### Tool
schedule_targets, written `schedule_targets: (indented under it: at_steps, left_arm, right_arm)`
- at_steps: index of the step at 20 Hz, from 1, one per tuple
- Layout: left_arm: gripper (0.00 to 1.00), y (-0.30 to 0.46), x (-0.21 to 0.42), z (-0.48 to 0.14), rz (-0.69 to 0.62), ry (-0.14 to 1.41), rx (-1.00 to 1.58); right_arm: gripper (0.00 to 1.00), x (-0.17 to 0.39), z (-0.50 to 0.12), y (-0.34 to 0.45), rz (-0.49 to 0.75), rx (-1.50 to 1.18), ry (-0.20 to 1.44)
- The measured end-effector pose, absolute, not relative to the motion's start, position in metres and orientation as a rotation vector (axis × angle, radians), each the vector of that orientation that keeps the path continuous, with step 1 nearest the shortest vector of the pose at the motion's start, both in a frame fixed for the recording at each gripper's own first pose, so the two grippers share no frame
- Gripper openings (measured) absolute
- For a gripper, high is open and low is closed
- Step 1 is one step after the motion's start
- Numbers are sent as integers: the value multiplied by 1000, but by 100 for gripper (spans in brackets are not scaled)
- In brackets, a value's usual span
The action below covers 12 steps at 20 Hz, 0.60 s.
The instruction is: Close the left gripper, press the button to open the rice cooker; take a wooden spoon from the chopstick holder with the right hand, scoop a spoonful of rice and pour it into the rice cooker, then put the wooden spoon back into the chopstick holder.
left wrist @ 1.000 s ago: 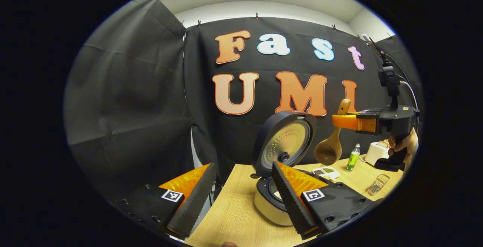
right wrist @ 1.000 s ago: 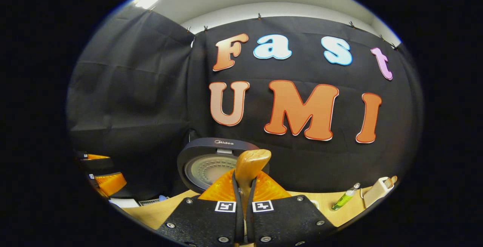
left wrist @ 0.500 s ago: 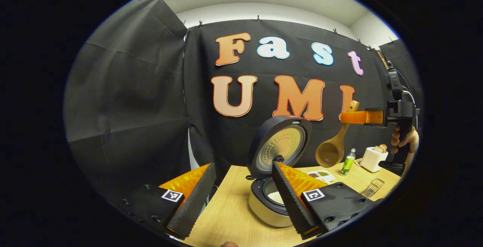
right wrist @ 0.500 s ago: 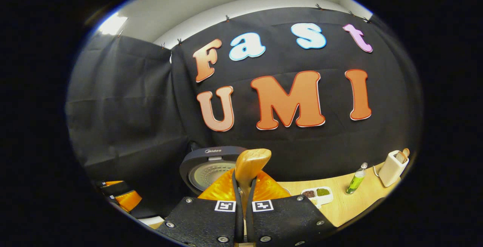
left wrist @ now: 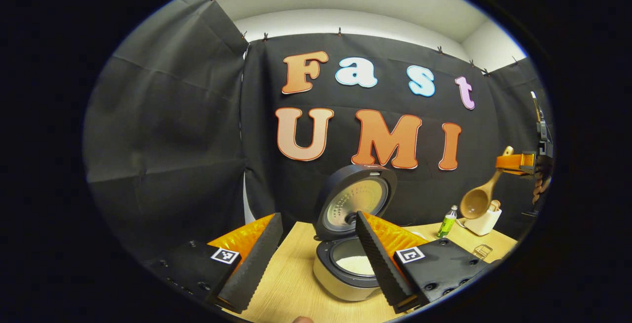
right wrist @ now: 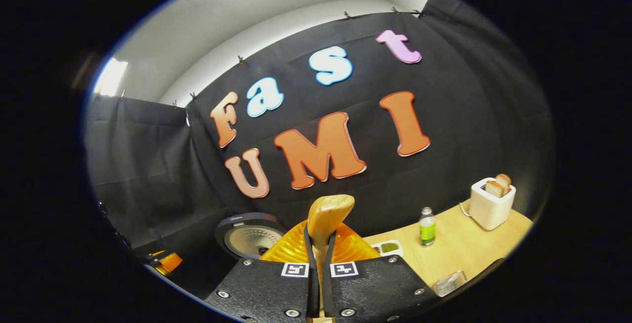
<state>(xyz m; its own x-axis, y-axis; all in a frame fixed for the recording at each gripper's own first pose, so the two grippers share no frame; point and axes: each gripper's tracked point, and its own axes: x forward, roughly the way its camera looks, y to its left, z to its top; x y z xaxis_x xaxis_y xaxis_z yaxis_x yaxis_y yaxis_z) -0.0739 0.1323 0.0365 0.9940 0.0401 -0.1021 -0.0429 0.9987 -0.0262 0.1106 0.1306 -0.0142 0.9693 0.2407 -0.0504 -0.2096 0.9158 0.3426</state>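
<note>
The rice cooker stands open on the wooden table, its lid upright and white rice in the pot. My left gripper hangs open just in front of it, holding nothing. At the far right, my right gripper is shut on the handle of the wooden spoon, whose bowl hangs down above the table's right end. In the right gripper view the spoon handle sticks up between the shut fingers of my right gripper, with the cooker lid to the left.
A white toaster with bread, a green bottle and a small dish of grains stand along the back of the table. A clear holder sits near the table's front right, also seen as the clear holder. Black cloth walls surround the table.
My right gripper has carried the spoon to the right, away from the cooker and toward the toaster end. The left gripper has drawn back a little, staying open.
</note>
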Motion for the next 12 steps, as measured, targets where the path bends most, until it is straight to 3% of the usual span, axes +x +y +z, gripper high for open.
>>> schedule_targets:
  at_steps: [12]
  left_arm:
    - [99, 105, -86, 39, 28, 95, 21]
  right_arm:
    - [2, 84, -110, -37, -19, 391, 159]
